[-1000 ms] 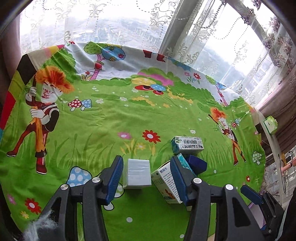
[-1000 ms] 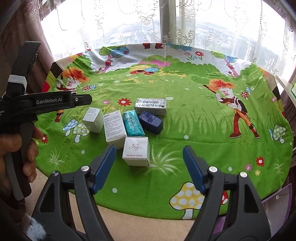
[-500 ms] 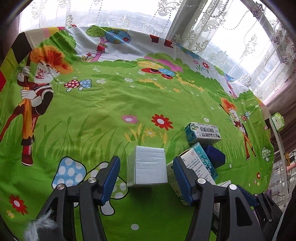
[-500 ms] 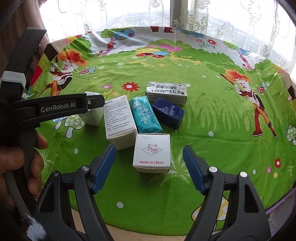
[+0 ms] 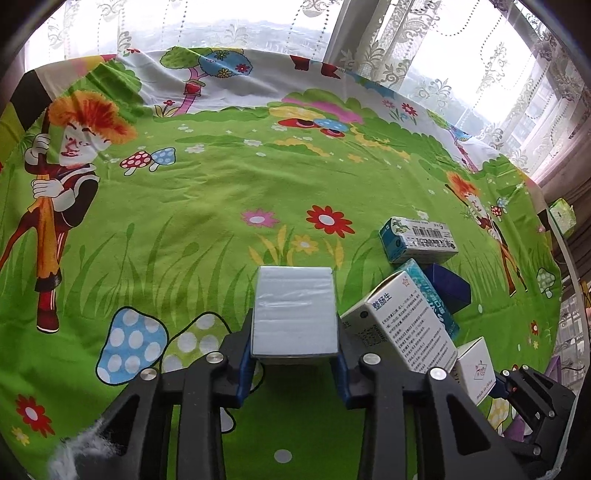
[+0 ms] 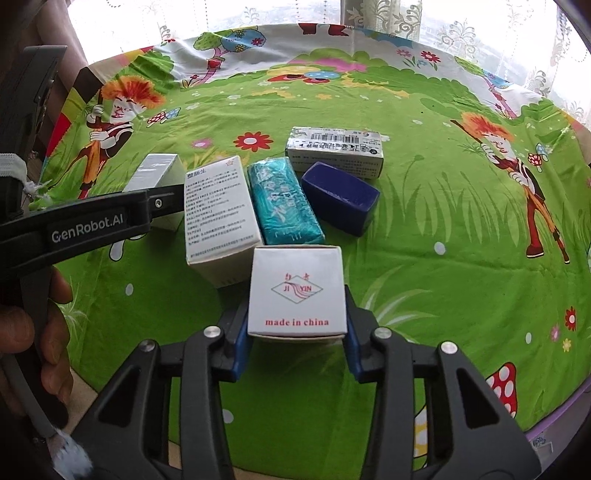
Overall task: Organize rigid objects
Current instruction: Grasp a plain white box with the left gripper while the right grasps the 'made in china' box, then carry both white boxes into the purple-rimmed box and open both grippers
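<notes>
We are seeing a cartoon-printed green cloth (image 5: 221, 229) covering the worktop, and lace curtains (image 5: 424, 48) hanging along the bright window (image 6: 147, 14) behind

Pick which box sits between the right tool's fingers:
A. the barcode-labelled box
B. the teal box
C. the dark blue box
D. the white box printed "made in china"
D: in the right wrist view the right tool has its blue pads against both sides of the white box printed "made in china"; its jaws have just been closing on it.
</notes>
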### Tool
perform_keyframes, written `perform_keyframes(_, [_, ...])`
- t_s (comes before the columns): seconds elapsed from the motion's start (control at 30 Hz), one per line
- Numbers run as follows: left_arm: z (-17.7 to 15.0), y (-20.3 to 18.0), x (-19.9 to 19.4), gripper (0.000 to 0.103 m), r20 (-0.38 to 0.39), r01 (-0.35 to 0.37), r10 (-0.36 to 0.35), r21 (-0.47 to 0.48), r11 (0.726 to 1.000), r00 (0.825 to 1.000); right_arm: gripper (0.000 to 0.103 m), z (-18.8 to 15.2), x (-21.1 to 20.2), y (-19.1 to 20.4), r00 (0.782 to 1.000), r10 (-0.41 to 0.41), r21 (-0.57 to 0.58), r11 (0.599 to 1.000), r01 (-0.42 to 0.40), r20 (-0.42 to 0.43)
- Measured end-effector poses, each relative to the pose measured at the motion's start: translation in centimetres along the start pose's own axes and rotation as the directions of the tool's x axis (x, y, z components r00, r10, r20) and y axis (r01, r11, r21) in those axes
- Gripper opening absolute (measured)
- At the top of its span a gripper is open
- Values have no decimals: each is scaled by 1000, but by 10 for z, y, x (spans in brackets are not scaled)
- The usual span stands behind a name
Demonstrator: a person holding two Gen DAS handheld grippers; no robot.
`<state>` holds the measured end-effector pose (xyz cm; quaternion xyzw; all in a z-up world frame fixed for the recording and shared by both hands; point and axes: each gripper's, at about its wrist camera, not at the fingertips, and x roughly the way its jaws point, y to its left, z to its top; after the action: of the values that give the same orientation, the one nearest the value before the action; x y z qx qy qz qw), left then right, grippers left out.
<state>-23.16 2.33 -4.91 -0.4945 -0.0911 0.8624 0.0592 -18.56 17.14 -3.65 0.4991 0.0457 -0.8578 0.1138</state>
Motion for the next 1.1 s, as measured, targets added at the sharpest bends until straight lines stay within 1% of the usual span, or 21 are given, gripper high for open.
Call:
perform_keyframes(0.3, [-6, 8, -16, 35, 63, 5, -1, -54, 999, 998, 44, -5, -6, 2, 999, -23, -5, 1000, 23, 31])
perform_keyframes(0.5, [-9, 2, -35, 35, 122, -1, 8, -50, 999, 993, 44, -10, -18, -1, 998, -42, -1, 999, 42, 53])
perform_keyframes(0.67, [-14, -9, -53, 35, 157, 13, -7, -36, 999, 988, 44, -16, -28, -8, 996, -65, 14, 998, 65, 59])
perform_keyframes(0.83, [-21, -27, -63, 35, 158, 50, -48, -6, 999, 986, 44, -26, -41, -16, 995, -82, 27, 996, 81, 64])
perform_keyframes(1.1, [-39, -67, -71, 35, 110, 137, -142, 55, 989, 984, 44, -50, -69, -35, 990, -122, 65, 991, 117, 68])
